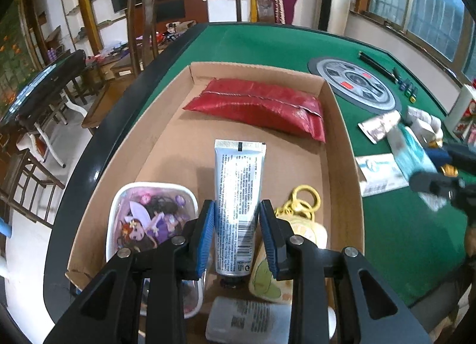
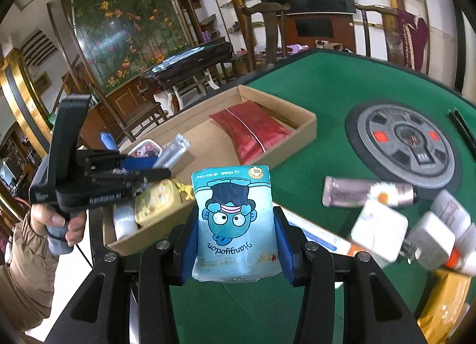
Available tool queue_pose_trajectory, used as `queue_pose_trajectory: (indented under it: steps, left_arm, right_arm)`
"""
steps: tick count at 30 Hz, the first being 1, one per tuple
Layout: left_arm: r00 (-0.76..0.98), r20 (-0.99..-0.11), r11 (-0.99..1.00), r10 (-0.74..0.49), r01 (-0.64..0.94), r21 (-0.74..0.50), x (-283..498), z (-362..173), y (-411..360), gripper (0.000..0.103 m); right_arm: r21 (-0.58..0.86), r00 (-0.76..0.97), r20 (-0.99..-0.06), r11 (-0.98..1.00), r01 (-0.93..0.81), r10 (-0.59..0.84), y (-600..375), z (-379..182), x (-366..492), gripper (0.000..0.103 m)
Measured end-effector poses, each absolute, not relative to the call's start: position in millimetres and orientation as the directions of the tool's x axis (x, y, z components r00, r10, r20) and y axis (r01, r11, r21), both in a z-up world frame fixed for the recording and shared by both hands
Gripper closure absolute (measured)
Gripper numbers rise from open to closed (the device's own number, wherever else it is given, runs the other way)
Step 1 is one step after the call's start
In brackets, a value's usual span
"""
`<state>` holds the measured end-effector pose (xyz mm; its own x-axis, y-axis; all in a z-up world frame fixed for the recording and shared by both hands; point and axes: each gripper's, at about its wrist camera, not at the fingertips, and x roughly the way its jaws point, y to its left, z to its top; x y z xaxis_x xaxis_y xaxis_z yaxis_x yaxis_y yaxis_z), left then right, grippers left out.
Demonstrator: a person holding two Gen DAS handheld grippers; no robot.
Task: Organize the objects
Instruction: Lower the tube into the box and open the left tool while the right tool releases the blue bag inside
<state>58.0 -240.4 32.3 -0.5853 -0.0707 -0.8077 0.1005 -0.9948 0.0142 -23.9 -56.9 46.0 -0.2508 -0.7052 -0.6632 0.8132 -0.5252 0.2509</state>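
The left gripper [image 1: 236, 219] is clamped on a silver cream tube [image 1: 238, 207], its blue pads [image 1: 205, 237] pressing the tube's two sides, cap end toward the camera and crimped end pointing away over the floor of an open cardboard tray [image 1: 342, 135]; the tray sits on a green felt table [image 1: 267, 43]; at the tray's far end lies a red tissue pack [image 1: 261, 107], flat and a little askew; to the left of the tube, in the near part of the tray, rests a white tin with a purple cartoon lid [image 1: 148, 216]; to the right of the tube lies a yellow cartoon keychain tin [image 1: 297, 225] with its ring loops pointing away; just below the tube's cap a grey flat bottle [image 1: 247, 320] lies across the tray's near edge; the right gripper [image 2: 236, 234] is closed on a blue tissue packet [image 2: 236, 225] printed with a cartoon face, held upright between its pads above the felt, outside the tray and near its side wall; in the right wrist view a hand [image 2: 59, 222] in a tan sleeve grips the handle of the left tool over the tray's near corner; on the felt to the right lie a pinkish tube [image 2: 351, 195], several white packages [image 2: 380, 231], blurred, and a flat white box [image 1: 383, 171]; a round grey dial panel [image 2: 407, 147] is set in the middle of the table.
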Motion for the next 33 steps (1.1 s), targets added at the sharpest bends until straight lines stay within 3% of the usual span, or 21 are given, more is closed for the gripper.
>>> queue_pose_trajectory:
  steps: [9,23,33]
  left_arm:
    - [-0.528,-0.845,-0.994,-0.083,0.099,0.035,60,23,-237,0.074]
    - [-0.505,-0.860,-0.993,-0.079,0.114,0.024,61,21,-244,0.074]
    - [-0.510,-0.858,-0.995,-0.059,0.100,0.009,63,18,-243,0.075]
  right_arm:
    - [0.243,-0.192,-0.676,-0.460,0.854,-0.712,-114,61,-32,0.053]
    - [0.241,-0.129,-0.724,-0.424,0.873,-0.677,-177,29,-40,0.053]
    - [0.146,-0.201,-0.759,-0.464,0.874,-0.619,-179,16,-46,0.053]
